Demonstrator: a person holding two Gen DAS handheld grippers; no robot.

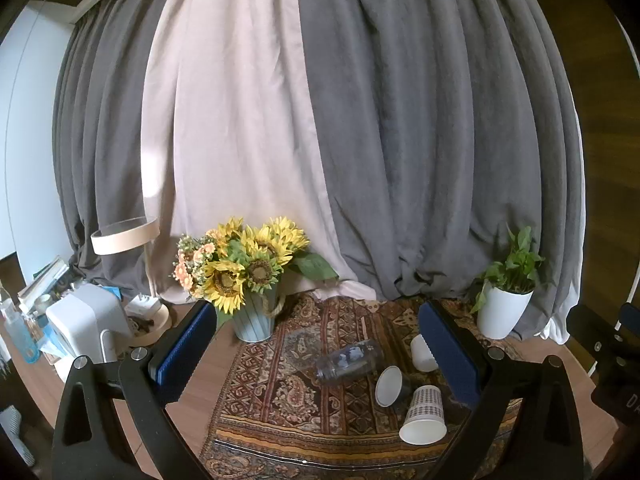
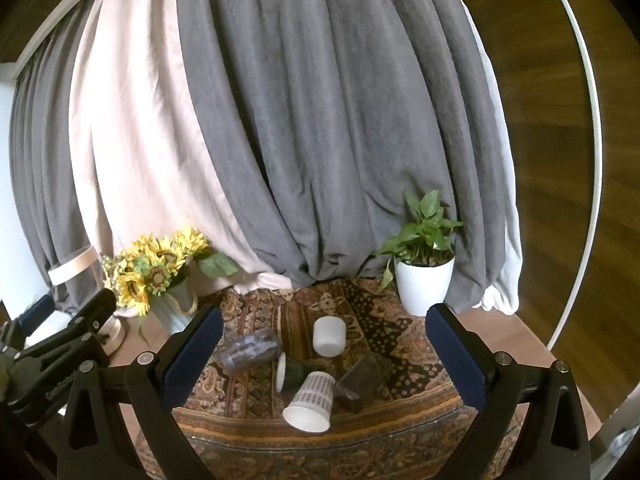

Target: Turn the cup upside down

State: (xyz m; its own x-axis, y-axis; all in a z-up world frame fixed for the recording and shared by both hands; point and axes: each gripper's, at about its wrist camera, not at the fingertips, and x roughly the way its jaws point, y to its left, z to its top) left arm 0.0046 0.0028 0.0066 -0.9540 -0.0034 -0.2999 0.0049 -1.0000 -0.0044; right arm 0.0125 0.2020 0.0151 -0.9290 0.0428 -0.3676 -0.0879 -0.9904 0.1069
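Observation:
Several cups lie on a patterned rug (image 1: pixel 280 396) (image 2: pixel 248 404). A checked paper cup (image 1: pixel 425 414) (image 2: pixel 311 400) lies on its side, mouth toward me. A dark cup with a white inside (image 1: pixel 393 385) (image 2: pixel 289 372) lies on its side. A clear tumbler (image 1: pixel 347 360) (image 2: pixel 250 348) lies on its side. A white cup (image 1: pixel 423 353) (image 2: pixel 329 336) stands mouth down. A dark glass (image 2: pixel 362 384) lies tipped over. My left gripper (image 1: pixel 320 356) and right gripper (image 2: pixel 324 360) are both open, empty and above the cups.
A sunflower bouquet in a pale bucket (image 1: pixel 244 280) (image 2: pixel 160 276) stands at the rug's back left. A white potted plant (image 1: pixel 505 300) (image 2: pixel 424 276) stands at the back right. Grey and pink curtains (image 1: pixel 320 120) hang behind. A lamp and clutter (image 1: pixel 80 320) sit left.

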